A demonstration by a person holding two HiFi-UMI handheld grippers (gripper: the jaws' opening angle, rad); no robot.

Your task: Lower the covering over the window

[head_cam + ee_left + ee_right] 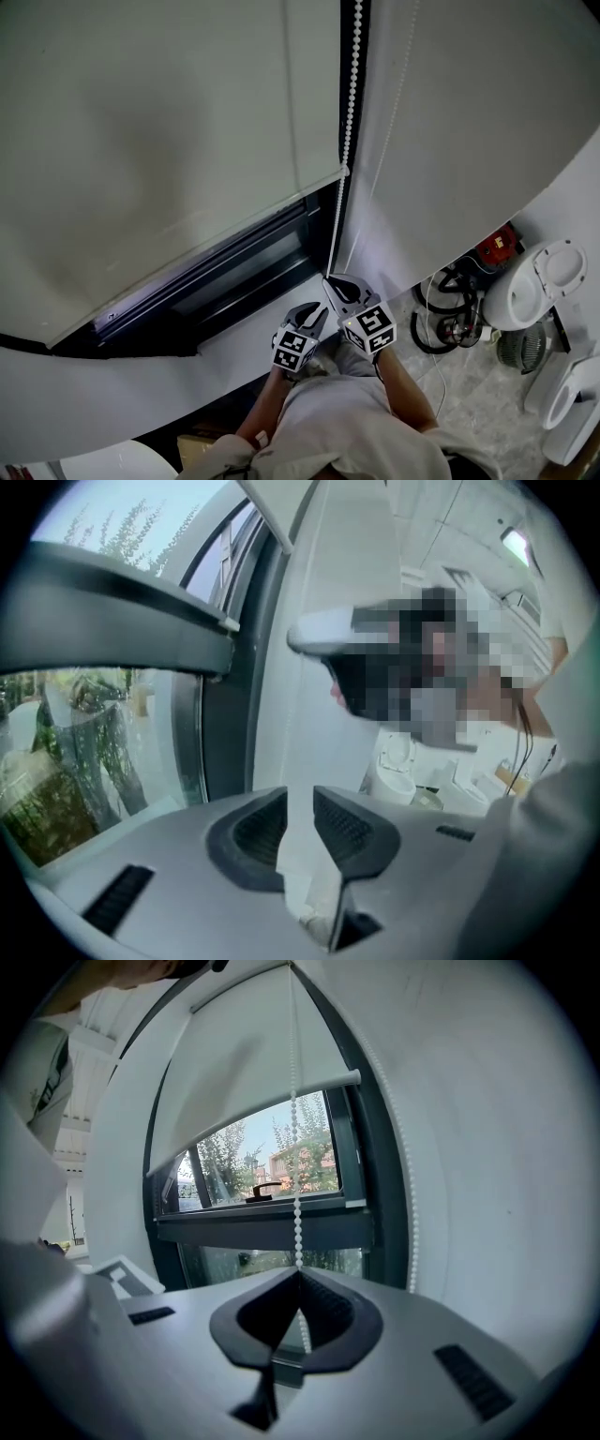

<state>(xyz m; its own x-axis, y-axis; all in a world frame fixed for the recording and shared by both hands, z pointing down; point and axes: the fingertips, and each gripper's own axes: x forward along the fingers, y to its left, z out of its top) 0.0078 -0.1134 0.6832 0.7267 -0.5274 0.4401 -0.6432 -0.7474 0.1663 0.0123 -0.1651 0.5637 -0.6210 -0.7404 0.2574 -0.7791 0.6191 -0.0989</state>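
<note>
Pinching the chain (296, 1194), the right gripper (298, 1277) has its fingers closed together on it, in front of the window (272, 1171). From the fingers the chain runs straight up, near the right edge of the blind (234, 1063). The blind covers the upper part of the window; its bottom bar (281, 1101) hangs partway down, and the glass below it is uncovered. The left gripper (300, 808) is just beside the right gripper, its fingers apart with nothing between them; only the white wall (300, 714) shows through the gap.
</note>
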